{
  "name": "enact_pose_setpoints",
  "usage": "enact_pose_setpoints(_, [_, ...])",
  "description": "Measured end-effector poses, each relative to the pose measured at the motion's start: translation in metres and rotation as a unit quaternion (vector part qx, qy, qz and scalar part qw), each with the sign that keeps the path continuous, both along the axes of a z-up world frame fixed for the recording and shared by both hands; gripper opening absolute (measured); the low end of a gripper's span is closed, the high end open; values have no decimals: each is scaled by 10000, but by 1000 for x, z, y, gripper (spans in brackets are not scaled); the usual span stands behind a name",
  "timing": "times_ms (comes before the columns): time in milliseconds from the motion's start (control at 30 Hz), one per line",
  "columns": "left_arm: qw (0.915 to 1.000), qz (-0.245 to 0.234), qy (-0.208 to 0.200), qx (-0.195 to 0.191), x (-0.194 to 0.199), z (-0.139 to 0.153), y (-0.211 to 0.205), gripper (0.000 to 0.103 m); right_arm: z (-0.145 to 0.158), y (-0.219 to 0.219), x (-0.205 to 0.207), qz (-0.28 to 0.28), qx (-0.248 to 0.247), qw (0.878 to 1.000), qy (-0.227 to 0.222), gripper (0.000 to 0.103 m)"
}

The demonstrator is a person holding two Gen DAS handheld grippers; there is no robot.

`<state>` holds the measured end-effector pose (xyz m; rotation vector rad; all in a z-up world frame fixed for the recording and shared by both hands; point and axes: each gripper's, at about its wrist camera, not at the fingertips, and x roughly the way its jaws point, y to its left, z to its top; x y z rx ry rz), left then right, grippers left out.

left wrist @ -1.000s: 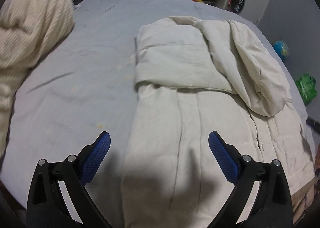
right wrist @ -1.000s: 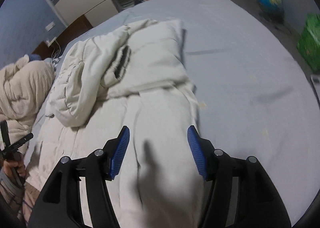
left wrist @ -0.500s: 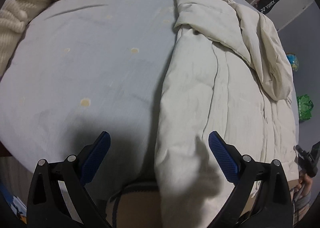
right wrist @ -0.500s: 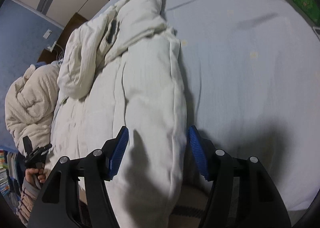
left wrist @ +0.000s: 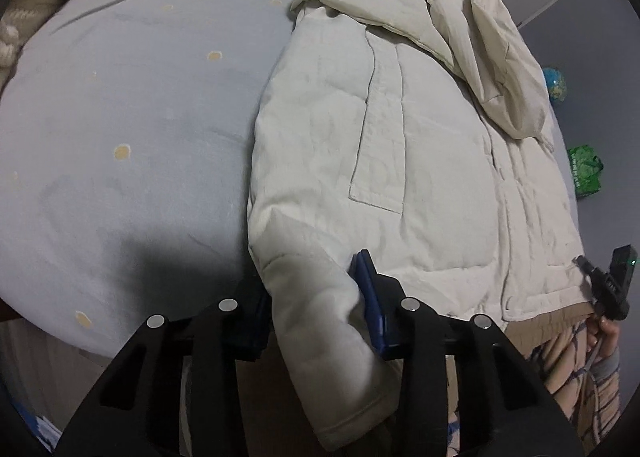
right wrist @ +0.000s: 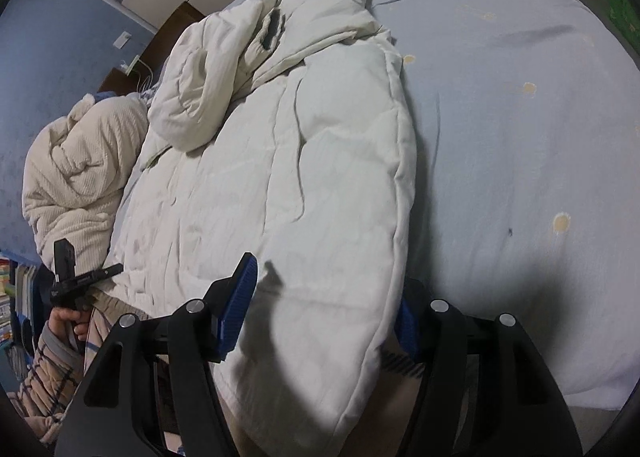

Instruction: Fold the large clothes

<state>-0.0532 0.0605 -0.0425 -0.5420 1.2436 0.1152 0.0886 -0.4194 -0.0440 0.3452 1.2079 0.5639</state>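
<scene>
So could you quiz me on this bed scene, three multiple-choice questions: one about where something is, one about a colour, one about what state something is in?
1. Where does the cream puffer jacket lie?
A. on the floor
B. on the blue bedsheet
C. on a chair

2. What colour are the pads on the fingers?
A. red
B. blue
C. yellow

3. What is between the fingers of the left gripper?
A. nothing
B. a pillow
C. the jacket's bottom corner

Answers:
1 B, the jacket is spread across the sheet.
2 B, the ribbed pads show blue in both wrist views.
3 C, the hem corner sits between the closing fingers, bunched against the pads.
</scene>
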Motion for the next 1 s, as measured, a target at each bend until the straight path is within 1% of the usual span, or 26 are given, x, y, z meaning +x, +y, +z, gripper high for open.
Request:
enact_pose_setpoints(33, [10000,-17,-19,-44,-1,0,-1,34,0,1,-2,47,15,10000,-3,56])
enact_pose_setpoints(100, [9998,-101,-75,-131,-4,0,-4,30,1,2,-6,144,48,9999,-34,41])
enact_pose_setpoints(167, [9995,-214,-161,-141,-5,3,-8,20,4,4,-10,237,82,9996,-119,33])
enact_pose_setpoints(200, [9993,-279,-197,-116,-6,5,-11,19,7,5,-13,288,108,9993,-200,29])
enact_pose_setpoints(267, [9991,-361,-232,-46,-9,7,-17,17,12,7,-17,355,113,9988,-305,29])
enact_pose_setpoints(467, [9982,-473,-376,31,-17,15,-25,16,12,1,-29,366,188,9988,-272,28])
enact_pose_setpoints(533, [9979,-508,-398,37,-18,18,-25,14,12,-2,-33,350,243,9986,-317,24])
enact_pose_setpoints(567, [9976,-530,-436,30,-18,20,-26,11,13,-3,-34,345,266,9984,-351,20])
enact_pose_setpoints(600, [9972,-561,-502,39,-19,24,-26,10,15,-5,-36,343,326,9980,-421,15])
enact_pose_setpoints(633, [9964,-586,-612,68,-21,30,-27,9,17,-6,-36,339,375,9976,-478,14])
enact_pose_setpoints(700, [9948,-603,-816,79,-24,43,-27,8,27,-11,-38,309,655,9954,-632,10])
enact_pose_setpoints(767, [9929,-622,-1013,111,-27,59,-25,7,39,-16,-39,260,1005,9918,-743,8])
enact_pose_setpoints(900, [9911,-710,-1118,102,-28,77,-22,7,57,-23,-35,134,1541,9847,-808,7])
enact_pose_setpoints(1000, [9905,-570,-1229,-218,-27,84,-11,7,65,-30,-30,1,1894,9789,-769,7])
